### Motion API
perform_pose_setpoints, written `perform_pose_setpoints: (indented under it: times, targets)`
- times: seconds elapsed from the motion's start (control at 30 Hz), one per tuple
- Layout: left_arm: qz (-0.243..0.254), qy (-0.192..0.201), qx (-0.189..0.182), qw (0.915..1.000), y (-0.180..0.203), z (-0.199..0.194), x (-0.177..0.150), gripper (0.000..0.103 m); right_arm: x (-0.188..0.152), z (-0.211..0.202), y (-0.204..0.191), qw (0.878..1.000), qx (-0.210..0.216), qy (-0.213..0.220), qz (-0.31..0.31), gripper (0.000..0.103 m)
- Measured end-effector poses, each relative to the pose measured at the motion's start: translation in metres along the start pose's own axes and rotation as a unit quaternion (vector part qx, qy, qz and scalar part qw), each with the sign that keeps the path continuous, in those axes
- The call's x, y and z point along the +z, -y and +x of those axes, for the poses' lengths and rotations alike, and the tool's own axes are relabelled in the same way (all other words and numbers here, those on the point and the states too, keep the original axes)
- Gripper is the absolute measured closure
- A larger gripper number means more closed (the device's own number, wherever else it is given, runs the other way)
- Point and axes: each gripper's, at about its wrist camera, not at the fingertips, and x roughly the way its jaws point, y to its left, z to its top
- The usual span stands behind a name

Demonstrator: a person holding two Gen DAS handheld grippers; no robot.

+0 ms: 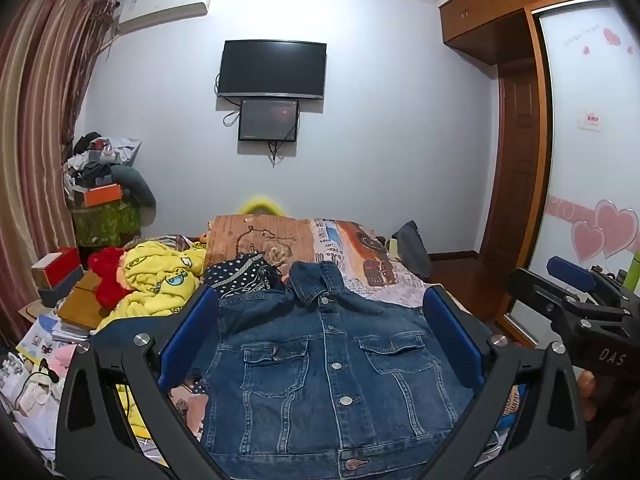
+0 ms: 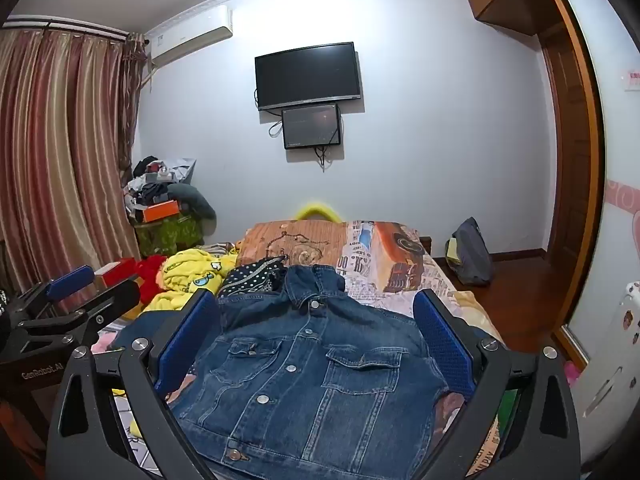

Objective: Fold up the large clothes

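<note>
Left wrist view: denim jacket (image 1: pixel 320 380) lies buttoned, front up on the bed (image 1: pixel 384 276); left gripper (image 1: pixel 320 344) and right gripper (image 2: pixel 316 344) hover, jaws spread wide, pinching nothing.

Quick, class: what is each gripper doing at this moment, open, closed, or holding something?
Left gripper: open, holding nothing; it hangs over the denim jacket.
Right gripper: open, holding nothing; also over the jacket.

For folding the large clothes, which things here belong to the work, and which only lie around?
Belong to the work:
- denim jacket, spread front up, buttoned
- left gripper, open
- right gripper, open
- bed under the jacket

Only lying around:
- yellow cartoon blanket
- red plush
- polka-dot cloth
- wall television
- grey bag on the floor
</note>
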Motion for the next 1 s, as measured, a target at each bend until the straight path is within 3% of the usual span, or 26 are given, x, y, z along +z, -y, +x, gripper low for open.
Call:
perform_pose_setpoints:
  times: [0.33, 1.0]
  targets:
    - [-0.005, 0.0, 0.001, 1.0, -0.001, 0.003, -0.017, 0.0, -0.004, 0.004, 0.005, 1.0, 0.001, -0.003, 0.003, 0.005]
    - [-0.007, -0.008, 0.005, 0.9999, -0.006, 0.007, -0.008, 0.0, -0.004, 0.004, 0.001, 1.0, 0.001, -0.004, 0.002, 0.005]
